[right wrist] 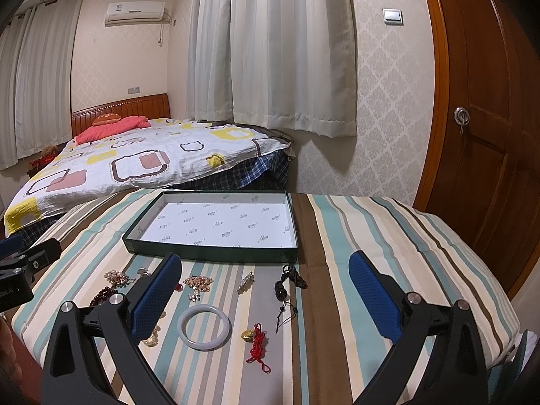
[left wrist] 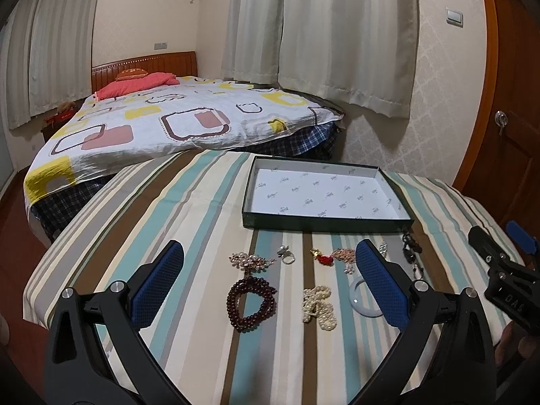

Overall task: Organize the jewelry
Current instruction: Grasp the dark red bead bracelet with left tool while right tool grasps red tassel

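Note:
An empty green box point(left wrist: 324, 224) point(right wrist: 209, 253) with a white printed lining sits on the striped table. In front of it lies loose jewelry: a dark red bead bracelet point(left wrist: 251, 303), a pearl necklace point(left wrist: 319, 307), a gold brooch point(left wrist: 251, 260), a silver ring point(left wrist: 287, 255), a white jade bangle point(right wrist: 203, 327) point(left wrist: 362, 298), a gold charm on red cord point(right wrist: 256, 341), a dark beaded tassel point(right wrist: 287, 285) and a silver pin point(right wrist: 245, 282). My left gripper point(left wrist: 270, 293) is open above the bracelet and pearls. My right gripper point(right wrist: 263, 300) is open above the bangle and charm.
The table's striped cloth point(right wrist: 388, 236) drops off at the right and front edges. A bed point(left wrist: 175, 121) stands behind the table, with curtains point(right wrist: 270, 50) beyond and a wooden door point(right wrist: 489, 118) at the right. The right gripper shows at the right edge of the left wrist view point(left wrist: 506, 263).

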`<state>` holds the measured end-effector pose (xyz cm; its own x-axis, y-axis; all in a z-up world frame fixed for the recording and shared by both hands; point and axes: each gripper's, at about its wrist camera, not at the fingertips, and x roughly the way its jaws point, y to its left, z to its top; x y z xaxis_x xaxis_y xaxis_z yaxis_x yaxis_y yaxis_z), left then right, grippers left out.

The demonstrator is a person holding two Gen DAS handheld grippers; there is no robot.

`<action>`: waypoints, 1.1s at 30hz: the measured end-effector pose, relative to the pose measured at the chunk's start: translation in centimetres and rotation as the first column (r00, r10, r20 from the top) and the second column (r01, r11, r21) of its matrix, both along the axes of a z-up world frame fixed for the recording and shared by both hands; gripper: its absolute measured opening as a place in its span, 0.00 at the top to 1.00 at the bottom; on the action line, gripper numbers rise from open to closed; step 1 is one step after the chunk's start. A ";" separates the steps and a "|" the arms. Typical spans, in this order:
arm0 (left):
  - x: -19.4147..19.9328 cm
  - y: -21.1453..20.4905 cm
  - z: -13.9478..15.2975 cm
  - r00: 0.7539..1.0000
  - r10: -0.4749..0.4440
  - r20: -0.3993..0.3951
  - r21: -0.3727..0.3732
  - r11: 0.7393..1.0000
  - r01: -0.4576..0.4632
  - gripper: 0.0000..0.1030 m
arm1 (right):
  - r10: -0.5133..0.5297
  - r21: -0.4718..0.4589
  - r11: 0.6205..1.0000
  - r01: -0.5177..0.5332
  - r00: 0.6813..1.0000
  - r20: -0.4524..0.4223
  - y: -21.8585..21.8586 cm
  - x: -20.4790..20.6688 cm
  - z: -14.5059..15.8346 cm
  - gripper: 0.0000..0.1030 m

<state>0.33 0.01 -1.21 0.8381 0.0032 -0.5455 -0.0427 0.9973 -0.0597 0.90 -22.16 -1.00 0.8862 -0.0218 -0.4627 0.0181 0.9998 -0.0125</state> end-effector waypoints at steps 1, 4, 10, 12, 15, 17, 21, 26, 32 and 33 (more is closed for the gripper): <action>0.1 0.1 -0.4 1.000 0.005 -0.006 0.005 1.000 -0.005 0.04 | 0.001 0.003 1.000 -0.001 1.000 -0.003 -0.1 0.0 -0.3 0.06; 0.6 0.6 -2.1 0.999 0.011 -0.039 0.009 1.000 -0.011 0.04 | 0.004 0.010 1.000 -0.004 1.000 -0.028 -0.5 0.4 -1.7 0.06; 2.1 1.7 -6.3 0.989 0.036 -0.145 0.021 0.999 -0.034 0.04 | 0.013 0.014 1.000 -0.012 0.995 -0.102 -0.5 1.0 -4.9 0.06; 2.7 2.0 -7.6 0.984 0.041 -0.175 0.023 0.999 -0.038 0.04 | 0.018 0.020 1.000 -0.016 0.992 -0.125 -0.6 1.3 -5.7 0.06; 3.5 2.0 -9.0 0.978 0.045 -0.206 0.031 0.999 -0.040 0.04 | 0.026 0.027 0.999 -0.022 0.988 -0.153 -0.4 1.9 -6.9 0.06; 4.3 2.0 -9.9 0.973 0.047 -0.228 0.035 0.999 -0.040 0.04 | 0.029 0.028 0.999 -0.025 0.986 -0.162 -0.4 2.1 -7.4 0.06; 6.1 2.0 -11.4 0.962 0.046 -0.268 0.037 0.999 -0.037 0.04 | 0.034 0.033 0.999 -0.028 0.980 -0.198 -0.4 3.0 -8.6 0.06; 7.0 2.0 -12.8 0.950 0.051 -0.308 0.047 0.998 -0.039 0.04 | 0.028 0.045 0.999 -0.018 0.972 -0.232 -1.1 3.8 -9.6 0.06; 7.4 2.1 -13.7 0.931 0.028 -0.363 0.040 0.999 -0.015 0.04 | 0.029 0.076 0.997 -0.009 0.963 -0.268 -1.9 4.3 -10.6 0.06; 7.3 2.1 -13.7 0.932 0.026 -0.362 0.039 0.999 -0.012 0.04 | 0.031 0.080 0.997 -0.009 0.962 -0.271 -2.0 4.4 -10.6 0.06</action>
